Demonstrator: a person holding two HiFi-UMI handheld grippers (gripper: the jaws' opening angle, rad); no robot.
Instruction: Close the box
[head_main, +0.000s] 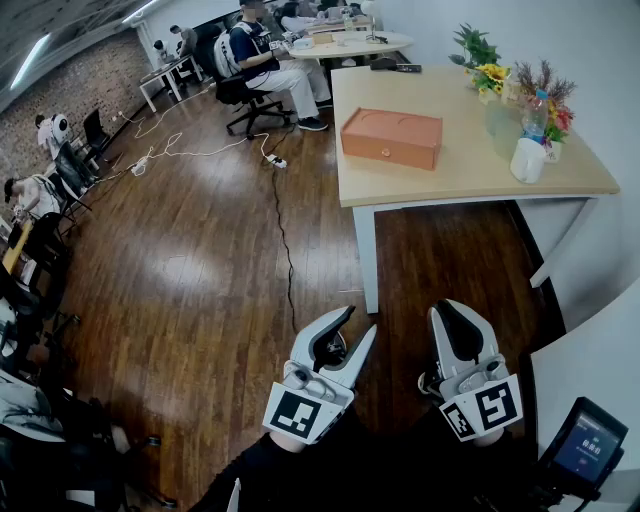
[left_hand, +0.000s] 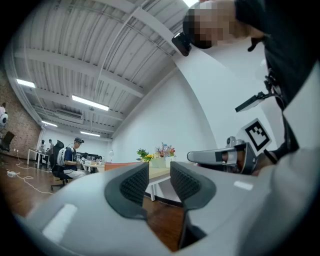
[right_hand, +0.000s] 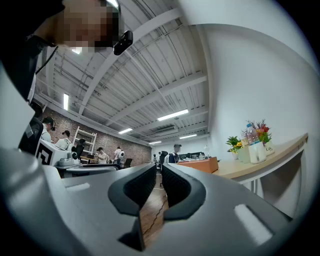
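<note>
One orange box (head_main: 391, 137), one table (head_main: 455, 178); left hand-held gripper (head_main: 360, 320) ajar, right hand-held gripper (head_main: 452, 308) closed, both empty.

no word or brand can be read anywhere. the small screen (head_main: 585, 447) at the lower right of the head view shows pale digits, too small to make out. the cube (head_main: 297, 413) on the left tool (head_main: 363, 318) and the cube (head_main: 485, 408) on the right tool (head_main: 450, 304) bear black-and-white square code markers, without letters.

left gripper (head_main: 360, 322): white shell, dark ribbed pads (left_hand: 134, 185)
right gripper (head_main: 452, 310): white shell, black inside
marker cubes (head_main: 298, 412): black-and-white squares
sleeves (head_main: 262, 474): black
</note>
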